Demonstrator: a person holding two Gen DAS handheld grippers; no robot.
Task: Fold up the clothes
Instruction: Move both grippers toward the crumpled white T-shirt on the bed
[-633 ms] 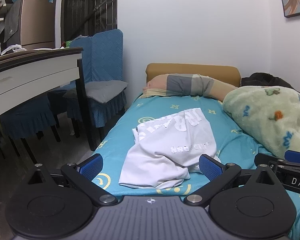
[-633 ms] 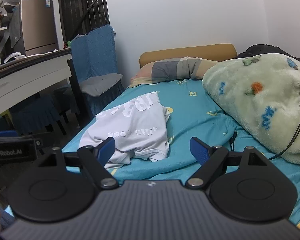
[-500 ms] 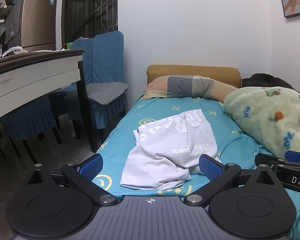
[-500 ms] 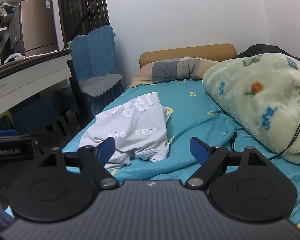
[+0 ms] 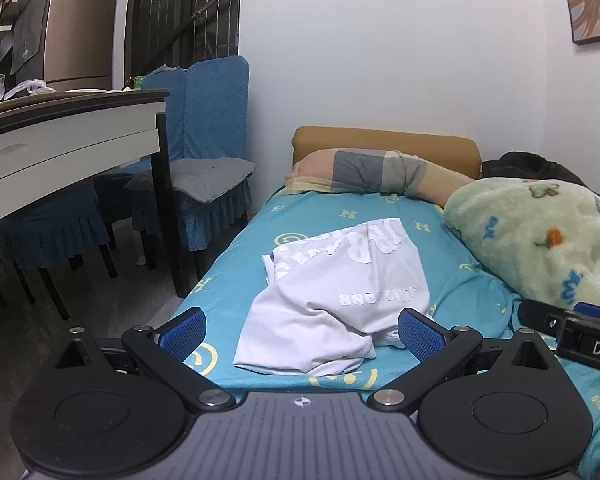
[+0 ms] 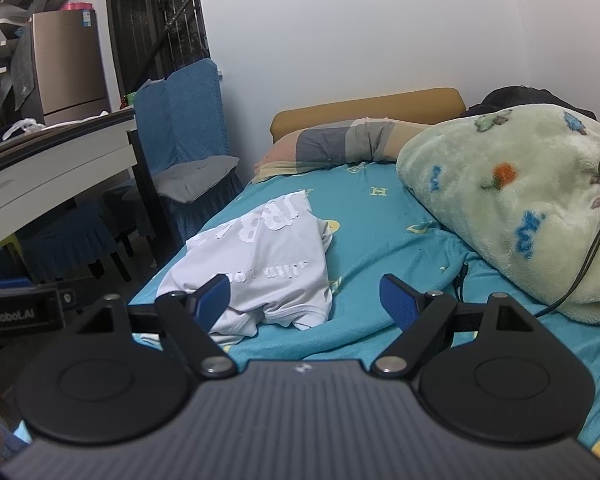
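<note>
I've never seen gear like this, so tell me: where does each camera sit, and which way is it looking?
Left wrist view: sits on the left gripper, looking forward along its open fingers, down the bed at the crumpled white T-shirt; the right gripper pokes in at right.
Right wrist view: sits on the right gripper, also open, facing the same way; the T-shirt lies left of centre, the fleece blanket right, the left gripper's body at the left edge.
Both share: bed, T-shirt, pillow, blanket, blue chair.

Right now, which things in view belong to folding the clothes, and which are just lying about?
For the job:
- crumpled white T-shirt with printed lettering
- left gripper, open
- right gripper, open

Lying about:
- fluffy pale-green blanket
- striped pillow
- black cable
- blue-covered chair
</note>
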